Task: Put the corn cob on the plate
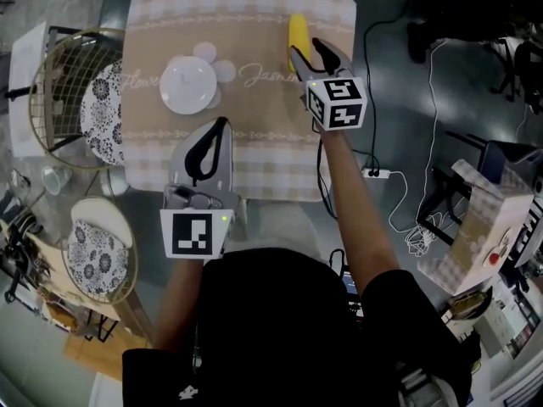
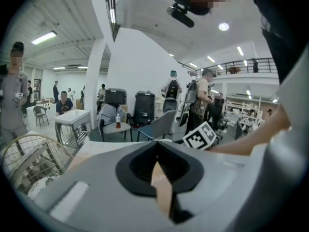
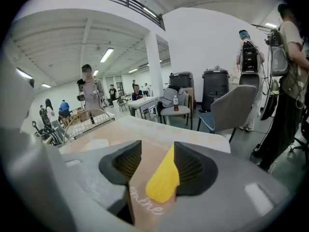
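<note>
A yellow corn cob (image 1: 297, 30) lies on the tan checked tablecloth (image 1: 254, 155) near the table's far right side. My right gripper (image 1: 305, 51) is down over its near end. In the right gripper view the corn cob (image 3: 163, 180) lies between the open jaws of the right gripper (image 3: 158, 146), close against the right pad, with cloth showing at the left pad. A white plate (image 1: 188, 85) sits left of the middle of the table. My left gripper (image 1: 222, 122) hovers just in front of the plate, shut, with nothing in it (image 2: 155, 144).
Two wire-frame chairs with patterned cushions (image 1: 102, 113) (image 1: 97, 257) stand left of the table. A power strip with cables (image 1: 377, 174) and a cardboard box (image 1: 488, 227) are on the floor to the right. People, chairs and bins stand beyond the table.
</note>
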